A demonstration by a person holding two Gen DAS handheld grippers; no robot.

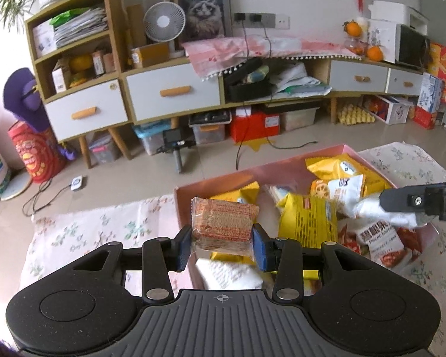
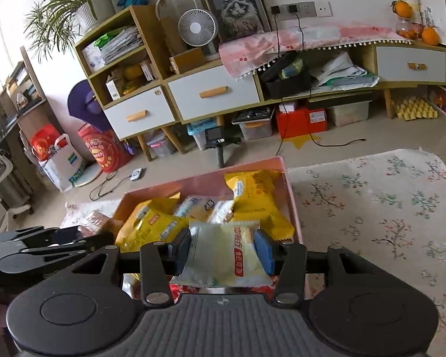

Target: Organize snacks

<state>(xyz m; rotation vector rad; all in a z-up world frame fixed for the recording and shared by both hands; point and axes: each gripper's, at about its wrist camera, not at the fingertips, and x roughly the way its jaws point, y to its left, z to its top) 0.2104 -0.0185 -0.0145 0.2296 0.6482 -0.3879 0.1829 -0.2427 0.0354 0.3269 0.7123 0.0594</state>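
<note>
- While my left gripper (image 1: 221,242) clamps the orange wafer pack (image 1: 223,223), squeezing could crush it.
- My right gripper (image 2: 223,251) pinches a slippery pale-yellow pastry packet (image 2: 223,255); it may slide into the pink box (image 2: 291,205).

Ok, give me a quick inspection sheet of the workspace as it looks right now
Surface: floral tablecloth, pink box resting on it.
Job's things: orange-printed cracker pack and pale snack packet, both held over the box; yellow snack bags inside it.
Clutter: nothing seen on the cloth beside the box.
Grippers: left gripper shut on the cracker pack; right gripper shut on the pale packet.
Cables: black cable trailing across the floor; charger cords hanging from the wall sockets.
Surroundings: cabinet with white drawers, desk fan, cat picture, storage bins beneath.
</note>
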